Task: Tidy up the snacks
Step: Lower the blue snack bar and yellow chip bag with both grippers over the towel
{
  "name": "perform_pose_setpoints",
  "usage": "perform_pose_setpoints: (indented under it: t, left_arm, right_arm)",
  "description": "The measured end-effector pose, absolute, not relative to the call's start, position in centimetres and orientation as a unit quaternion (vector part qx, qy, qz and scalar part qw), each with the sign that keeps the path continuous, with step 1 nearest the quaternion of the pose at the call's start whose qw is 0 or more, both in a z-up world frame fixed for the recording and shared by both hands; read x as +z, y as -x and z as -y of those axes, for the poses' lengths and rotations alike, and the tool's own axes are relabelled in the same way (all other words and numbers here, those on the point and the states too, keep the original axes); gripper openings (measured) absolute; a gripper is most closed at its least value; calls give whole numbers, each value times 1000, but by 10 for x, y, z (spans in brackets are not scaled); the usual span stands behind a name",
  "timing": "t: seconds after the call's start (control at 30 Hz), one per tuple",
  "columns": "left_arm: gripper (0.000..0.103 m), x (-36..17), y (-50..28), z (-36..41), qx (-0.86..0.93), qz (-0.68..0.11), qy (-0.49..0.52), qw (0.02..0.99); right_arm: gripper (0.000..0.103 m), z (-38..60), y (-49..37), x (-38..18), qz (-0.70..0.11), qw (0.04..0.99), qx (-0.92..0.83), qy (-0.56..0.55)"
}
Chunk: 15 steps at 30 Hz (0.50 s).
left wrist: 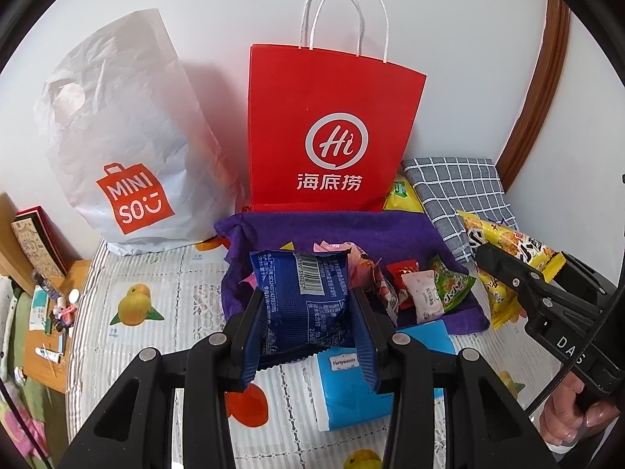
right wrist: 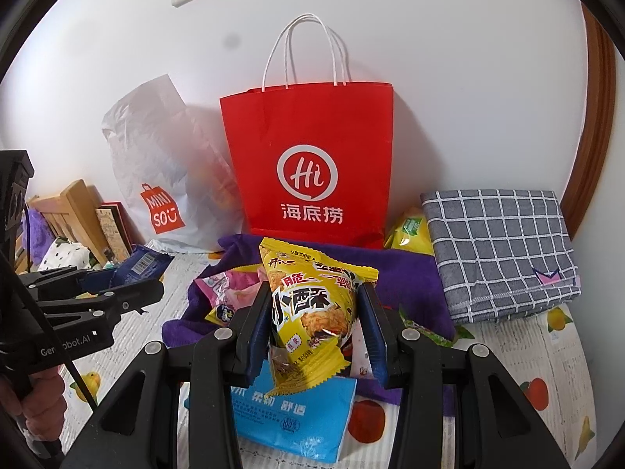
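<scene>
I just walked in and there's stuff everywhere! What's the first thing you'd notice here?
The big red paper bag standing against the wall in the middle grabs the eye first, with a white Miniso bag beside it on its left. Right up close, the left gripper pinches a dark blue snack packet and the right gripper pinches a bright yellow snack packet, both above a purple cloth strewn with small sweets.

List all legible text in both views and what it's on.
"MINI SO": white bag
"Hi" and "海底捞": red bag
"Yunyuexin": tissue pack
"100%": same pack, other print blurred
"小酥": yellow packet, held by right gripper
"DAS": right gripper body
"Gen…obot.AI", partly hidden: left gripper body
Blue packet: barcode and print too small
</scene>
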<state>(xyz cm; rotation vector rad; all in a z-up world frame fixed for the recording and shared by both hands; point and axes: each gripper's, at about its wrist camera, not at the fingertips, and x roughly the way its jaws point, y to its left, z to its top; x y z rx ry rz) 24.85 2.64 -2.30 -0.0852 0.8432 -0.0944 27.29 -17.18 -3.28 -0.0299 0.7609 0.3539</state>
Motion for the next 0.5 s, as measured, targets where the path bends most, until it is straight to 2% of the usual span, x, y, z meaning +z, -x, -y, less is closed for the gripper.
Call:
perform_pose_setpoints:
  t: [0.5]
  left_arm:
    - [39,-35,-279,-24,-50,-424,53,903]
  right_arm:
    - [43,174,-313,-41,-383,906,179,-13]
